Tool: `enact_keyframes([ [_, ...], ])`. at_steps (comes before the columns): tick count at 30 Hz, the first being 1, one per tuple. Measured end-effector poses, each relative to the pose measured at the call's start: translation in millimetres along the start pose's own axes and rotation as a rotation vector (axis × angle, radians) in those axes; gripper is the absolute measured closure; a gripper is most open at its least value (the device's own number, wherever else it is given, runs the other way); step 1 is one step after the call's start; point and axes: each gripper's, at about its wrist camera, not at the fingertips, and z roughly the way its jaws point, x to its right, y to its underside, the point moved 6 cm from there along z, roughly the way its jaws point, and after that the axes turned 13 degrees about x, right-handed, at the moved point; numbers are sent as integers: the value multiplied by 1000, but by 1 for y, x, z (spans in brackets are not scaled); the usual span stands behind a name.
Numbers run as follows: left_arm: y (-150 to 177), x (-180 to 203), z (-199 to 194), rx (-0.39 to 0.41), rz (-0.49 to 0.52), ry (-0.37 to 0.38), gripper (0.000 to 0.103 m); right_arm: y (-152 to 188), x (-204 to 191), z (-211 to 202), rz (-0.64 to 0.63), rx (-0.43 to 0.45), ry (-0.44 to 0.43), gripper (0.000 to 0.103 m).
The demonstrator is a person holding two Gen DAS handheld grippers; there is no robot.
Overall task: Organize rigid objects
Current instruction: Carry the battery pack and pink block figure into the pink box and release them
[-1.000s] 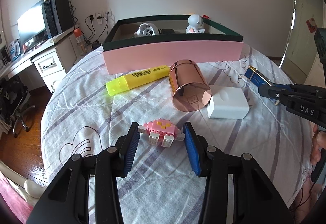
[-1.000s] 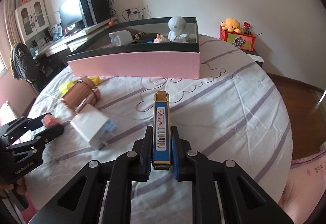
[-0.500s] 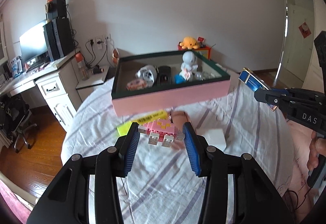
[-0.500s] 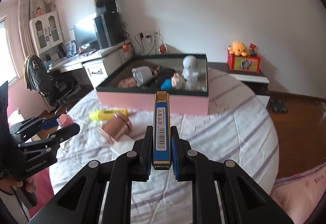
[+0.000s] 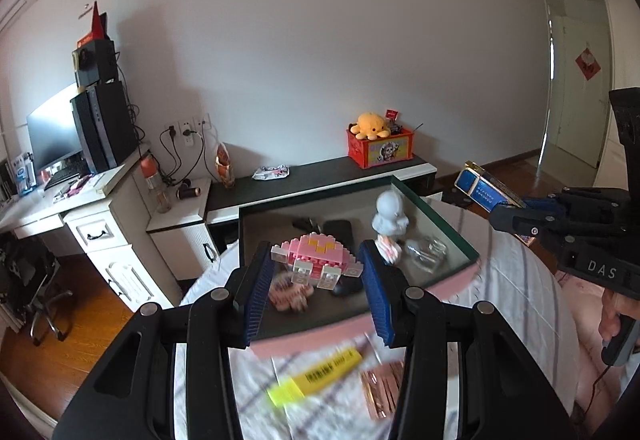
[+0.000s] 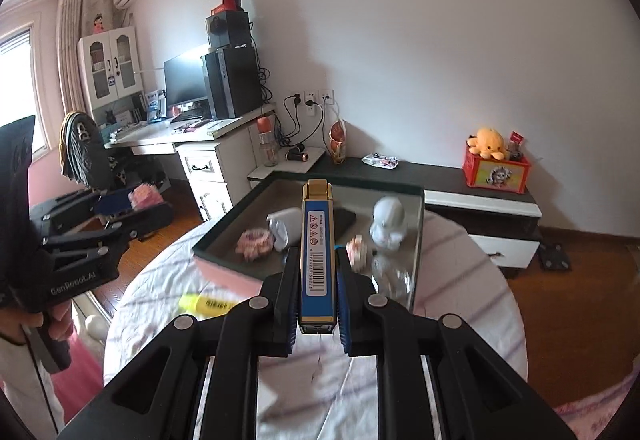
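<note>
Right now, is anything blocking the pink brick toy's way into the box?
Nothing visible. The left gripper holds the pink brick toy above the open box; items lie on its floor, with bare patches between them.

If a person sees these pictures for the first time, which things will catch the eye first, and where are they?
First comes the pink brick toy, clamped between the left gripper pads, up in the air in front of the open pink box. Next, the blue and gold flat pack stands out, pinched in the right gripper. On the bed below lies a yellow highlighter, blurred.
</note>
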Motion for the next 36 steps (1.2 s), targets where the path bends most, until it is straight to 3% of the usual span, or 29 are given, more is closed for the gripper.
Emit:
enact_keyframes([
  [9, -8, -36, 107, -131, 25, 9, 59, -24, 10, 95, -27, -76, 6, 87],
  [20, 46, -57, 209, -348, 37, 7, 58, 21, 38, 205, -18, -309, 48, 87],
  [31, 68, -58, 226, -396, 17, 13, 58, 44, 58, 236, -17, -436, 77, 87],
  [33, 67, -60, 224, -385, 24, -2, 53, 45, 59, 238, -12, -443, 76, 87],
  [36, 66, -63, 218, -376, -4, 6, 36, 42, 57, 236, -3, -432, 74, 85],
])
